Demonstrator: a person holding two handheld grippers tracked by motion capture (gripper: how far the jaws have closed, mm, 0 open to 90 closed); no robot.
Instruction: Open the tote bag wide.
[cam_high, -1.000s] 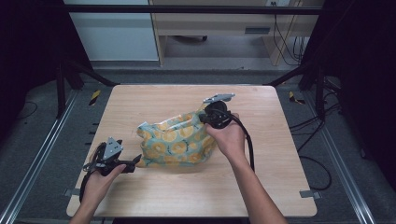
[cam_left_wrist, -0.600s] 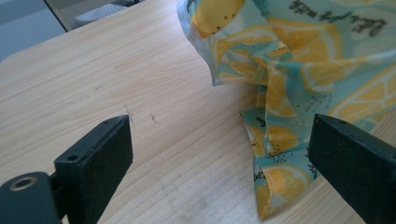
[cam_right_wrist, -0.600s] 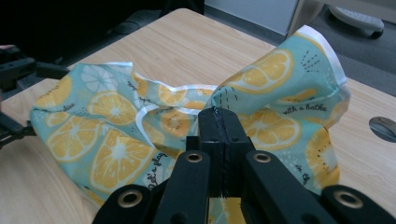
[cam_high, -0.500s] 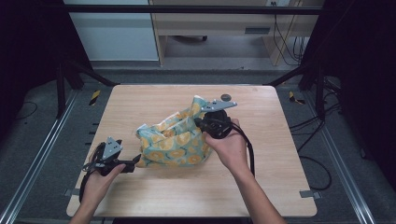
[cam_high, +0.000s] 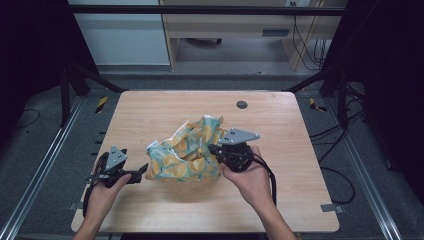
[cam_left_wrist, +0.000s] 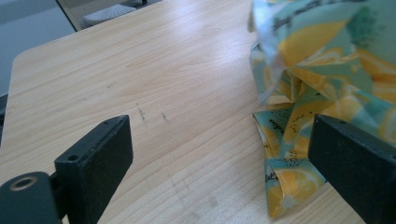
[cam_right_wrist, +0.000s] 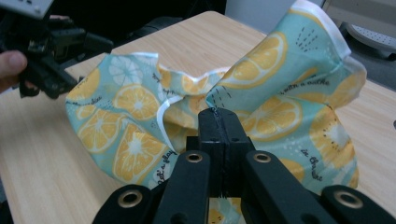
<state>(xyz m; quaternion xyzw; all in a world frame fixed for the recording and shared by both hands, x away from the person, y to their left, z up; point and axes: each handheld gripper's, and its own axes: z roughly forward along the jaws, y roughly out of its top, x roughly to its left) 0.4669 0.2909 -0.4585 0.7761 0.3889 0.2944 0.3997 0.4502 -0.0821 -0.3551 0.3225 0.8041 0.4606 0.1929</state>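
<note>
Open tool (cam_left_wrist: 224, 158), lemon-print cloth (cam_left_wrist: 327, 60), table (cam_left_wrist: 163, 74)

Bare wooden table (cam_high: 150, 115) — small dark round grommet (cam_high: 242, 104) near its far edge

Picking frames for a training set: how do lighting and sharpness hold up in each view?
High view: wooden table evenly lit, surroundings dark, cloth slightly soft. Left gripper view: table grain sharp, the near cloth blurred. Right gripper view: right gripper and pinched cloth crisp, background soft.

Teal orange-print cloth (cam_high: 186, 156) crumpled mid-table, partly lifted.
</note>
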